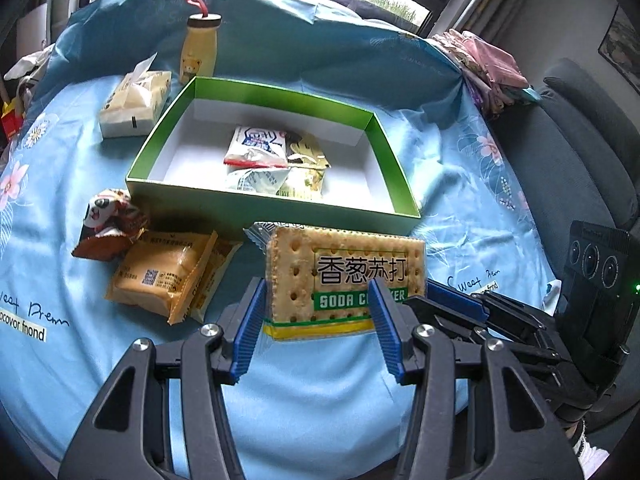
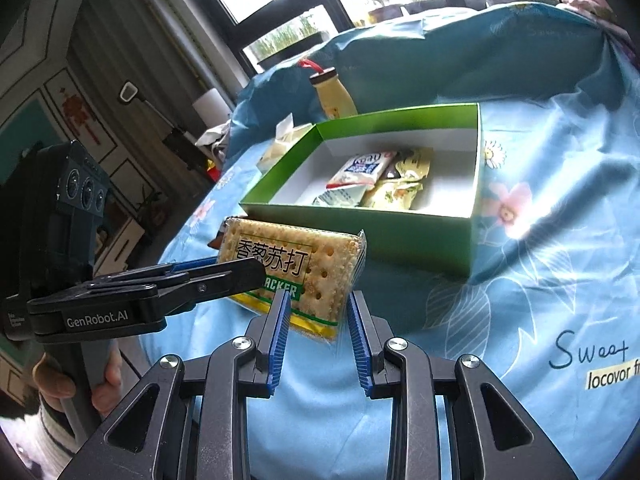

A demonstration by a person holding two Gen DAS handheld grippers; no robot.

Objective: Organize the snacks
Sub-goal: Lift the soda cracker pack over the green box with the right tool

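A soda cracker pack (image 1: pixel 344 280) is held up off the blue flowered cloth, in front of the green box (image 1: pixel 160 140). My left gripper (image 1: pixel 318 300) is shut on the pack's near end. My right gripper (image 2: pixel 318 316) is open around the pack's (image 2: pixel 292 276) near corner, its blue pads (image 2: pixel 280 328) apart from the wrapper on the right side. The green box (image 2: pixel 360 220) holds several small snack packets (image 1: pixel 260 148). Two orange snack packs (image 1: pixel 160 280) and a brown panda-print packet (image 1: pixel 108 224) lie on the cloth left of the pack.
A tissue pack (image 1: pixel 132 104) and a yellow bottle with a red loop (image 1: pixel 198 48) stand behind the box at the left. Folded pink clothes (image 1: pixel 488 64) lie at the far right. A dark sofa (image 1: pixel 580 152) borders the cloth on the right.
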